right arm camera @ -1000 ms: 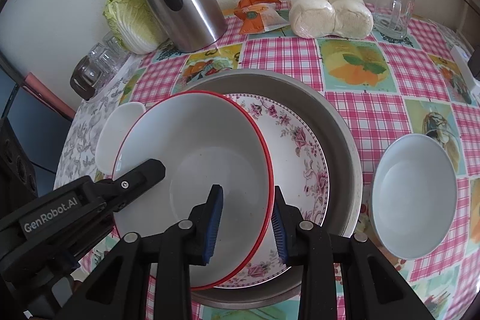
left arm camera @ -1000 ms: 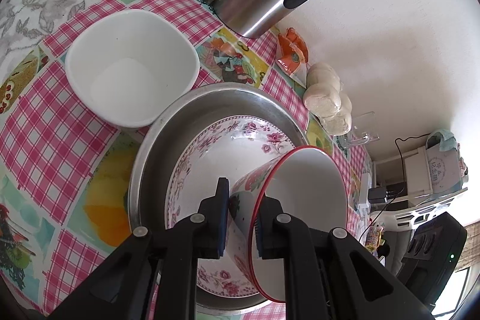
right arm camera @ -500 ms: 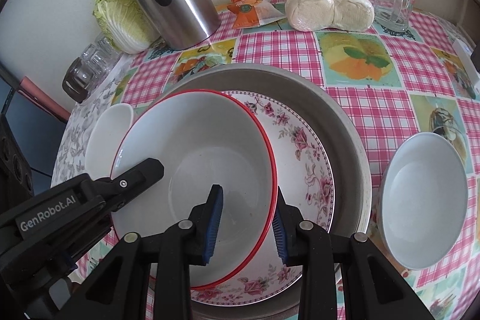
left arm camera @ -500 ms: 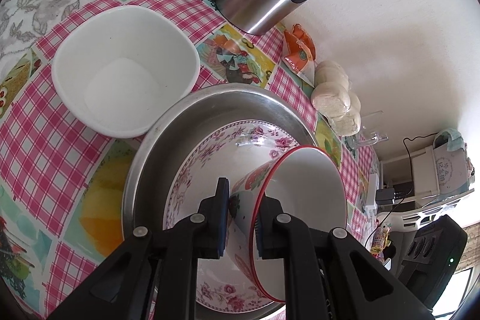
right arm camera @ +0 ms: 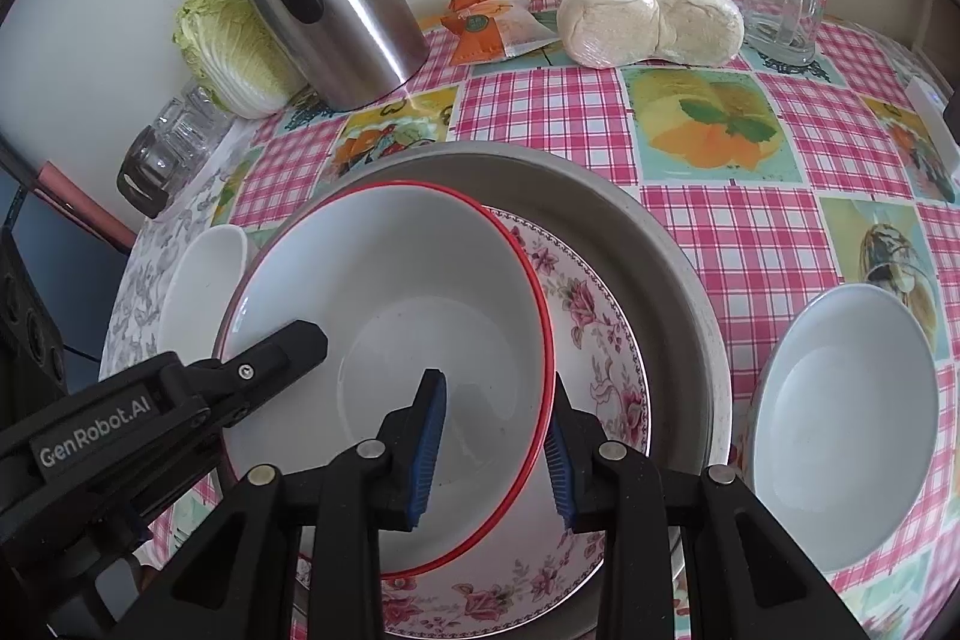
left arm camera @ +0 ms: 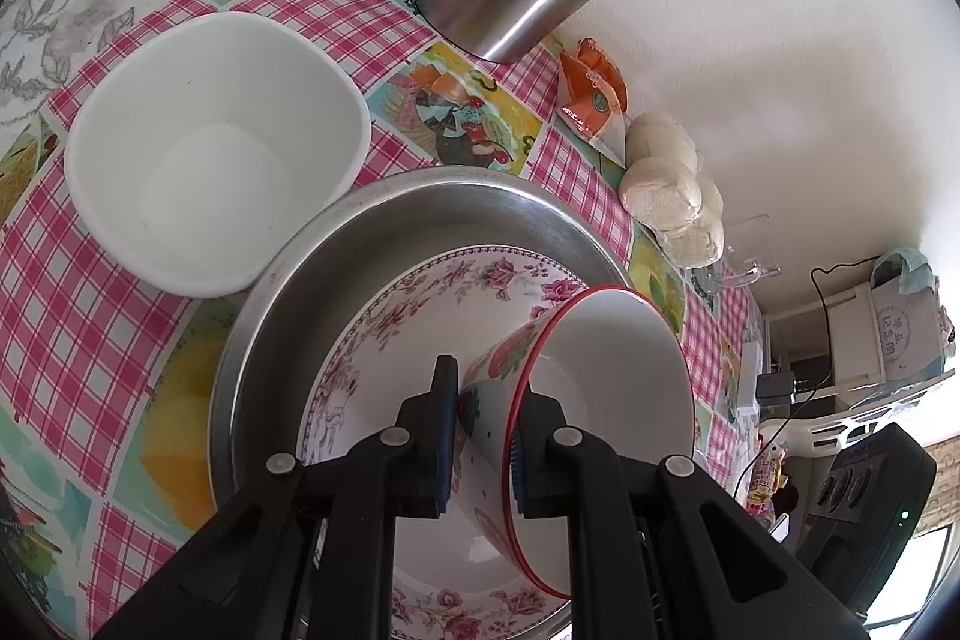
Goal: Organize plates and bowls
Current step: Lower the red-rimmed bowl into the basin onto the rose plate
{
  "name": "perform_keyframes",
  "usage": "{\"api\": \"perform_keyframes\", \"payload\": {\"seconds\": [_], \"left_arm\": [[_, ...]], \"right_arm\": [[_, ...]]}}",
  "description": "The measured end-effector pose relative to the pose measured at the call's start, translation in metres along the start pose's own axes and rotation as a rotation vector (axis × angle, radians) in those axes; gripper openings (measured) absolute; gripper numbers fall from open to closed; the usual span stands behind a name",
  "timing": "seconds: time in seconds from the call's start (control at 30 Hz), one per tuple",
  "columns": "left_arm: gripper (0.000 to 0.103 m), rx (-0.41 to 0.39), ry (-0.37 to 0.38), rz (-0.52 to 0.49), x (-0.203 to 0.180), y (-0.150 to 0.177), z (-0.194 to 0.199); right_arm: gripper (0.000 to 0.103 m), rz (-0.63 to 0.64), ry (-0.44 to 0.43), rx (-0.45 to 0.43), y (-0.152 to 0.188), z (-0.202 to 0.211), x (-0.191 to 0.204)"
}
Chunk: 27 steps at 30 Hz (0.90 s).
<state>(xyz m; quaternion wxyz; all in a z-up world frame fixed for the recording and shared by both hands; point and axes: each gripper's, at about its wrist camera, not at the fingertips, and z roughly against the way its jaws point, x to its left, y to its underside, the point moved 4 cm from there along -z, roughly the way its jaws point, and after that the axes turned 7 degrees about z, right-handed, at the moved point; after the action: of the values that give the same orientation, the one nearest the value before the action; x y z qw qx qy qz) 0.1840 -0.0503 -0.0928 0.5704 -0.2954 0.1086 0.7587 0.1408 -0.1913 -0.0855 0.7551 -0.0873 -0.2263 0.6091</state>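
A red-rimmed bowl (left arm camera: 606, 400) with a flowered outside hangs tilted over a floral plate (left arm camera: 420, 316) that lies in a metal basin (left arm camera: 360, 244). My left gripper (left arm camera: 486, 400) is shut on the bowl's wall, one pad inside and one outside. In the right wrist view the same bowl (right arm camera: 390, 316) sits over the plate (right arm camera: 600, 340) and basin (right arm camera: 672, 280), with a left finger (right arm camera: 282, 358) on its near-left rim. My right gripper (right arm camera: 495, 418) straddles the bowl's near rim, its pads apart and not pressing. A white square bowl (left arm camera: 210, 148) stands left of the basin, and a white round bowl (right arm camera: 840, 418) right of it.
Along the wall at the back stand a steel thermos jug (right arm camera: 336, 10), a cabbage (right arm camera: 228, 40), an orange packet (right arm camera: 486, 22), bagged buns (right arm camera: 648, 10) and a glass mug (right arm camera: 786, 10). Glass jars (right arm camera: 168, 148) sit at the table's left edge. The checked cloth shows between basin and wall.
Both views have drifted only slightly. The left gripper keeps its hold on the red-rimmed bowl, and the right jaws keep the same gap over its rim.
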Motion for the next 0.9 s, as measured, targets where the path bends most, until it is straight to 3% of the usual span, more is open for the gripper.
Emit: {"api": "perform_keyframes", "payload": {"seconds": [0.9], "left_arm": [[0.015, 0.013, -0.034, 0.008, -0.0014, 0.0010, 0.0024]], "right_arm": [[0.036, 0.006, -0.017, 0.039, 0.0013, -0.0043, -0.0003]]}}
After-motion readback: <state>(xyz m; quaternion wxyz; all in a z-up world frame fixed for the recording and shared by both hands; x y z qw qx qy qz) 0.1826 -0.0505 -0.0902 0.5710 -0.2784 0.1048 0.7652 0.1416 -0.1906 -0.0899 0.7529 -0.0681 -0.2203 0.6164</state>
